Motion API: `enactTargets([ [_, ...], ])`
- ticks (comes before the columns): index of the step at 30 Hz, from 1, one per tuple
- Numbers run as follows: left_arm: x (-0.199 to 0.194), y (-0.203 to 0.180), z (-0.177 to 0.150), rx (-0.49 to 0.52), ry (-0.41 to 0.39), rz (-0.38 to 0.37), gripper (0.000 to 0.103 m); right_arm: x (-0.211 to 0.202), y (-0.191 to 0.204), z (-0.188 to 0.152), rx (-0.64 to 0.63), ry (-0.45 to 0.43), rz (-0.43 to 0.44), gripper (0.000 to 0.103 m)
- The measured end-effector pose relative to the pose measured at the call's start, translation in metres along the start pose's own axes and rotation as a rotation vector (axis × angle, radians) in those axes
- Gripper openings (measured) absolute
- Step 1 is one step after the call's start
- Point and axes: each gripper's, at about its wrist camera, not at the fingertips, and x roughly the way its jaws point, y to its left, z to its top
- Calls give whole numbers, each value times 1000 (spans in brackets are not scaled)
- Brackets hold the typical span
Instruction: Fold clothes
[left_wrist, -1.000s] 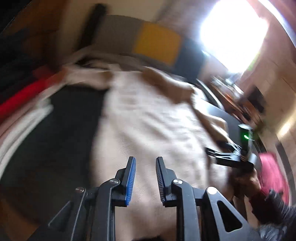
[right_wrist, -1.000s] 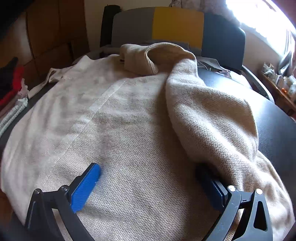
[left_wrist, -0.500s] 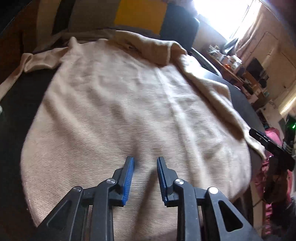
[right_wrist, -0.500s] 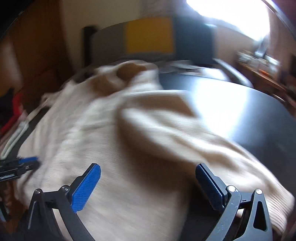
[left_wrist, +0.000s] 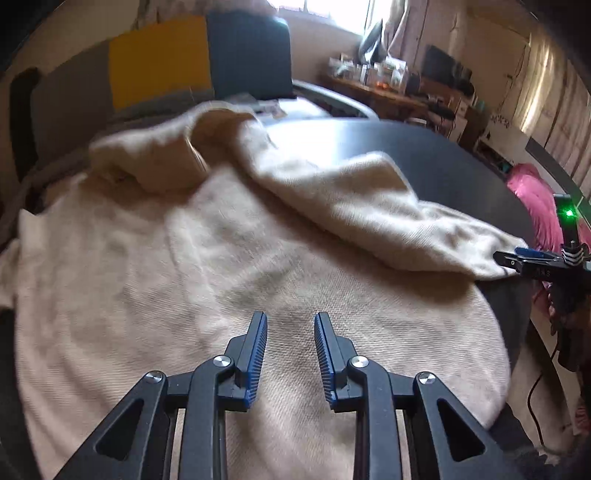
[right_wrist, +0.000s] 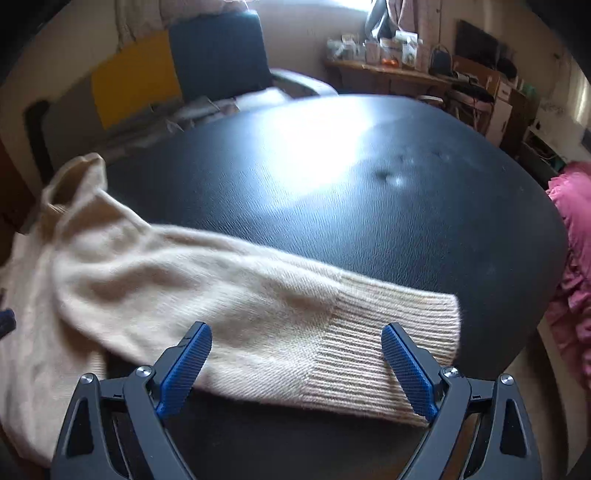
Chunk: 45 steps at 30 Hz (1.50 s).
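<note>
I see the cream knit sweater (left_wrist: 229, 258) spread over the near-left part of the dark round surface (right_wrist: 332, 184), its body flat and reaching the near edge. One sleeve (right_wrist: 229, 306) runs out to the right across the bare surface, and its ribbed cuff (right_wrist: 388, 350) lies close to the near-right edge. The roll collar (left_wrist: 173, 158) is bunched up toward the far-left edge.

My left hand-held gripper (left_wrist: 289, 354) hangs over the body of the sweater with its blue pads a narrow gap apart and nothing between them. My right hand-held gripper (right_wrist: 297, 365) is spread wide, one pad on either side of the sleeve end near the cuff, and grips no cloth.

The risks as I judge them:
- The right jaws straddle the sleeve broadly, so closing here could catch only a thin ridge of knit, which may slip out when lifted.
- The knit looks soft and stretchy, so a pull on the cuff could drag the body along and ruck up the flat panel.
- Cloth lies at the near edge, and a hard tug toward me could slide the sweater off.
- The bunched collar could leave a lump in any fold.
</note>
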Motion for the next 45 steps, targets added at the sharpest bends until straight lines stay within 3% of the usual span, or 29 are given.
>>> enactTargets([
  [3, 9, 10, -6, -68, -16, -48, 28, 7, 3, -1, -12, 7, -19, 102],
  [6, 9, 29, -13, -191, -48, -148, 28, 11, 2, 1, -13, 19, -14, 103],
  [9, 9, 34, -17, -220, -70, -180, 28, 12, 3, 4, -19, 28, -14, 103],
  [12, 7, 30, -20, -205, -94, -166, 28, 10, 7, 5, -30, 3, -11, 89],
  [14, 6, 31, -21, -212, -105, -175, 28, 8, 10, 6, -34, -17, -9, 73],
  [19, 5, 37, -25, -252, -126, -215, 28, 9, 14, 9, -34, -60, -17, 70],
  [21, 5, 38, -27, -255, -129, -218, 28, 10, 15, 12, -43, -63, -15, 61],
  [23, 5, 38, -28, -258, -132, -220, 28, 14, 18, 20, -64, -60, -25, 37],
  [27, 4, 39, -29, -265, -138, -225, 28, 33, 1, 46, -143, -36, -144, 17],
  [34, 6, 41, -28, -273, -145, -231, 28, 76, -72, 108, -140, 30, -344, 19],
  [36, 5, 43, -31, -277, -147, -233, 28, 86, -86, 121, -132, 40, -362, 30],
  [38, 5, 43, -32, -278, -148, -234, 28, 93, -97, 133, -124, 31, -399, 64],
  [40, 5, 43, -31, -277, -149, -233, 28, 97, -107, 144, -106, 29, -408, 82],
  [41, 4, 44, -33, -278, -149, -233, 28, 99, -111, 148, -99, 31, -413, 86],
  [45, 3, 44, -34, -281, -153, -236, 28, 101, -114, 167, -129, 38, -461, 86],
])
